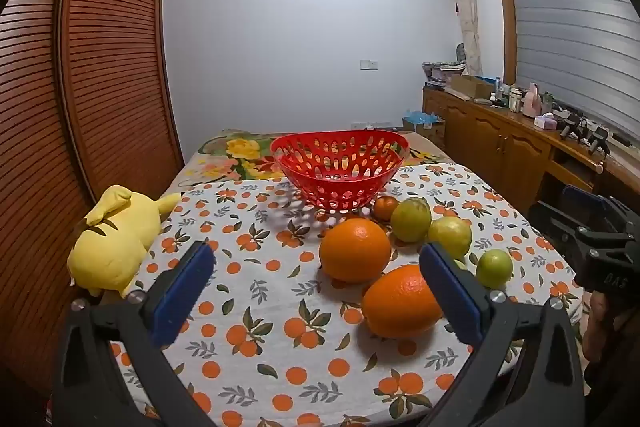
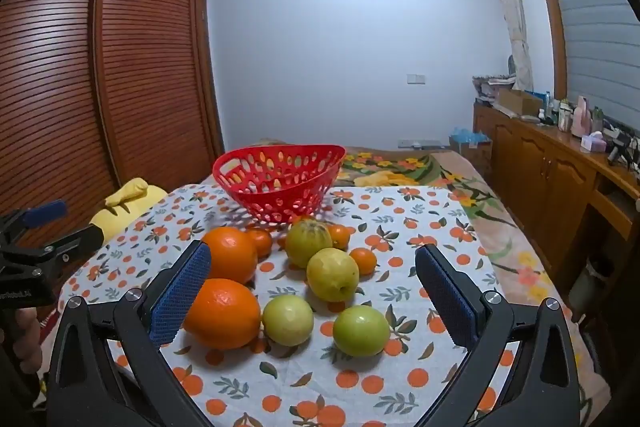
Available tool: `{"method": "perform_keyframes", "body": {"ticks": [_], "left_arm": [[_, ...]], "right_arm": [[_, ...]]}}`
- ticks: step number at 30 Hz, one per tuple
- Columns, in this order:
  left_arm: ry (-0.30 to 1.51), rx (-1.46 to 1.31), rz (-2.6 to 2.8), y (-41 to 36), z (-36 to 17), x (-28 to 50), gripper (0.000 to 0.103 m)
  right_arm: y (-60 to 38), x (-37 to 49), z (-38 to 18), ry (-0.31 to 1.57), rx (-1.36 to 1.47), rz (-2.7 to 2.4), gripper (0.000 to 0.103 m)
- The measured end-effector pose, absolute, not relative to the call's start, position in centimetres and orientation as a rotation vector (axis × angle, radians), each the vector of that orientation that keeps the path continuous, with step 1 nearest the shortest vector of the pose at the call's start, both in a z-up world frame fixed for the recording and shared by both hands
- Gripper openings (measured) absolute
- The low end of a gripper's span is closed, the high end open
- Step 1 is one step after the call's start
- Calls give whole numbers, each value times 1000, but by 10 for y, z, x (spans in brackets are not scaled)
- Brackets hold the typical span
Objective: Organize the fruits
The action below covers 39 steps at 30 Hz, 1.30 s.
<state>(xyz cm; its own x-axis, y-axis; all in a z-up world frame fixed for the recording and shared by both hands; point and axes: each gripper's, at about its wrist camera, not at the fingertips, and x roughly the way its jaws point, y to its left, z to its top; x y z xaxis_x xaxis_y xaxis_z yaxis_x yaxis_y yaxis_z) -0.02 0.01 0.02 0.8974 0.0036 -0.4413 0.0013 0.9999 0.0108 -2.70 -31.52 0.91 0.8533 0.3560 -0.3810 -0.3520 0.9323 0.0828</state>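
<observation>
Fruits lie loose on the counter (image 2: 420, 211), at 6 o'clock of the empty red basket (image 2: 280, 179). Left tongs (image 1: 316, 291) and right tongs (image 2: 312, 291) gape wide, empty. Step: first pick. Next: close on the near orange (image 2: 222, 313).

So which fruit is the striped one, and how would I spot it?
Find the red basket at the far end of the orange-print cloth. Just in front of it sits the striped fruit, behind a plain yellow fruit. It alone is yellow-green with faint lengthwise stripes; its neighbours are plain-skinned.
</observation>
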Motion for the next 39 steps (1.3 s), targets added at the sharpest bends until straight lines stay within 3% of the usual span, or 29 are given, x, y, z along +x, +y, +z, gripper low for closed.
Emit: {"method": "perform_keyframes", "body": {"ticks": [39], "left_arm": [[446, 15, 3, -1, 10, -6, 103]], "right_arm": [[-319, -32, 11, 393, 22, 369, 103]]}}
